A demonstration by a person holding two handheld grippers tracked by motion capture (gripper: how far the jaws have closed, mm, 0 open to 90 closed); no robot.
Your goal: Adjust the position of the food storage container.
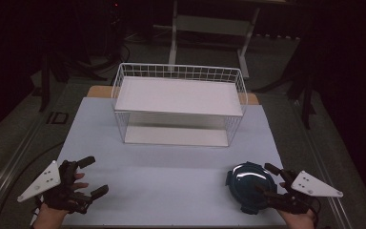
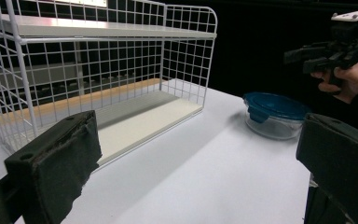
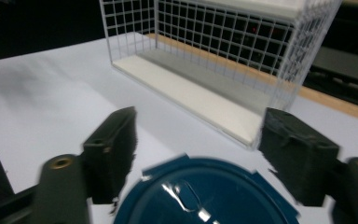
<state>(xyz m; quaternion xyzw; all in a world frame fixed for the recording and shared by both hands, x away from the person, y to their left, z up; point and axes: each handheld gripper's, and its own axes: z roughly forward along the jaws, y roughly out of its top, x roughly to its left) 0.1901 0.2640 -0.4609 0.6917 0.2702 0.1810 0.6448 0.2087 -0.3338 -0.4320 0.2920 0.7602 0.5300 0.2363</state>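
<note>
Round glass container with a glossy dark-blue clip lid (image 1: 249, 185) sits on the pale matte worktop (image 1: 171, 171) near its right front corner, beneath the right hand-held gripper (image 1: 268, 180), whose padded jaws are spread. Slick lid and smooth glass could slip from an off-centre pinch. Left hand-held gripper (image 1: 93, 175) is spread too, empty. White wire shelf rack (image 1: 178, 102) stands behind.

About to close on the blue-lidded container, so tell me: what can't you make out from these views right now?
- Container contents: lid covers them in the high view; the clear wall in the left gripper view is too small to tell.
- Container's near side: cut off by the right gripper view's bottom edge.
- Right gripper jaw contact with the container: unclear.
- Wire rack lower shelf rear: hidden under the top shelf.
</note>
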